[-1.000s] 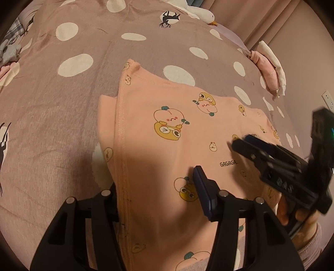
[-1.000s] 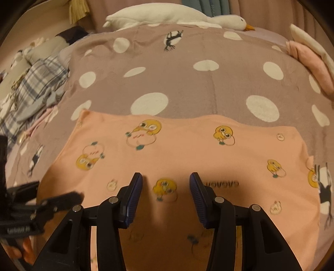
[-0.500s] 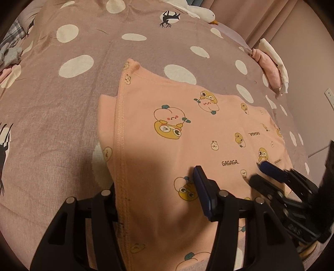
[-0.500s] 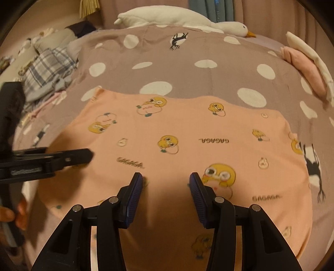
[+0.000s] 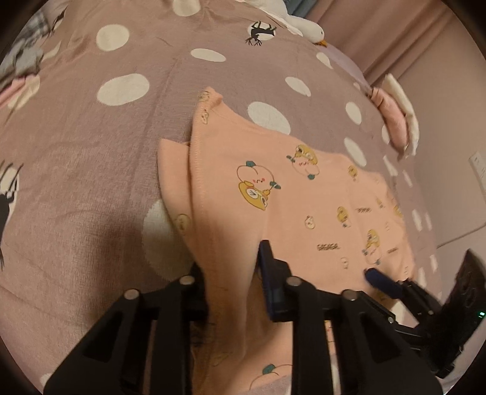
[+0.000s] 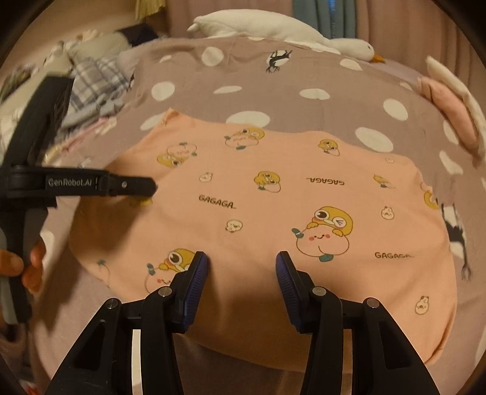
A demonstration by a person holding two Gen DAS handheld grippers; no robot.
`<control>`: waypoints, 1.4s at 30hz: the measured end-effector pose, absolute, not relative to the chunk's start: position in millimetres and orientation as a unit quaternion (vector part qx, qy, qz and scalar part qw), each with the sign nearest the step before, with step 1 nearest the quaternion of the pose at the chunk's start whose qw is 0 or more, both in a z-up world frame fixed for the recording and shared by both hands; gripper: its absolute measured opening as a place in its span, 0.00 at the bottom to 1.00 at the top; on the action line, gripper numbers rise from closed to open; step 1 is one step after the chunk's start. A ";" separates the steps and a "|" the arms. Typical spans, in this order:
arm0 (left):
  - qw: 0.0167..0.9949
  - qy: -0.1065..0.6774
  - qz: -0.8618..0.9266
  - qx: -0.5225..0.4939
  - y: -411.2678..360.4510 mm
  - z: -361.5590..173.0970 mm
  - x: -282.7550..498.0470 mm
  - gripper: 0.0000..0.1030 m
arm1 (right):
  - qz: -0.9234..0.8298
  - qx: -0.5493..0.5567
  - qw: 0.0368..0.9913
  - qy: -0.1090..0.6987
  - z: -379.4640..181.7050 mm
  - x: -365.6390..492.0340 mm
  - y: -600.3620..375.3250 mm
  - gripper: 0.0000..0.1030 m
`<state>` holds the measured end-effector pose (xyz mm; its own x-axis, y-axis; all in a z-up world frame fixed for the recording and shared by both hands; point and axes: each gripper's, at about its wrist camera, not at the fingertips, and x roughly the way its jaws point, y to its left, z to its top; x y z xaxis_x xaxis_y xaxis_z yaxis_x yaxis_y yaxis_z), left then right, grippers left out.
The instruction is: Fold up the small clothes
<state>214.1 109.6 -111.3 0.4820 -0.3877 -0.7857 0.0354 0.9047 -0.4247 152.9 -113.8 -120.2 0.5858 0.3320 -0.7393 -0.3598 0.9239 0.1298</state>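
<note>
Left gripper (image 5: 234, 273): we clamp the shirt's (image 6: 273, 206) near-left hem.
Right gripper (image 6: 241, 273): jaws apart, holding nothing.
Risk: we judge a one-sided pull may skew the fold on the bed (image 6: 273, 82).

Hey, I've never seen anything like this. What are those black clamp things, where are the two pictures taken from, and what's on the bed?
There is no robot arm. A person holds a two-finger gripper in each hand, and each gripper has a wide-angle camera looking along its fingers. One picture looks from the left gripper, the other from the right gripper. On the spotted bedspread lies a peach garment printed with cartoon ducks. The right gripper is open and holds nothing. The garment's side edge runs between the left gripper's fingers, but I cannot tell whether it is pinched. A plush goose lies at the far end.
</note>
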 end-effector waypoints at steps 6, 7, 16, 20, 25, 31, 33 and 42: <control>0.831 0.482 -0.144 -0.236 114.8 -98.0 211.2 0.15 | 0.194 0.043 0.896 0.397 -116.0 149.2 -136.1 0.47; 0.834 0.480 -0.144 -0.231 111.7 -94.3 210.5 0.15 | 0.195 0.051 0.896 0.395 -115.4 148.6 -139.6 0.47; 0.874 0.444 -0.155 -0.126 47.9 -44.0 210.0 0.14 | 0.189 0.105 0.902 0.373 -106.6 145.2 -175.0 0.47; 0.877 0.442 -0.167 -0.091 11.2 -33.7 219.9 0.14 | 0.181 0.131 0.906 0.359 -101.9 142.9 -194.4 0.47; 0.861 0.463 -0.199 -0.067 -37.0 -38.5 230.5 0.15 | 0.162 0.172 0.908 0.347 -101.3 138.1 -229.3 0.47; 0.812 0.508 -0.271 -0.096 -75.1 -66.4 236.0 0.21 | 0.141 0.192 0.902 0.360 -110.3 132.6 -260.5 0.47; 0.813 0.511 -0.265 -0.091 -76.1 -69.5 234.9 0.21 | 0.141 0.197 0.900 0.362 -111.9 131.5 -266.0 0.47; 0.841 0.481 -0.217 -0.116 -13.6 -63.7 201.7 0.44 | 0.202 0.232 0.872 0.380 -115.9 140.4 -262.3 0.49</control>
<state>201.7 -13.6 -63.7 0.4427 -0.4763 -0.7597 0.2535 0.8792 -0.4035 140.4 -262.3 -115.9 0.6288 0.5290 -0.5698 -0.1767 0.8109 0.5579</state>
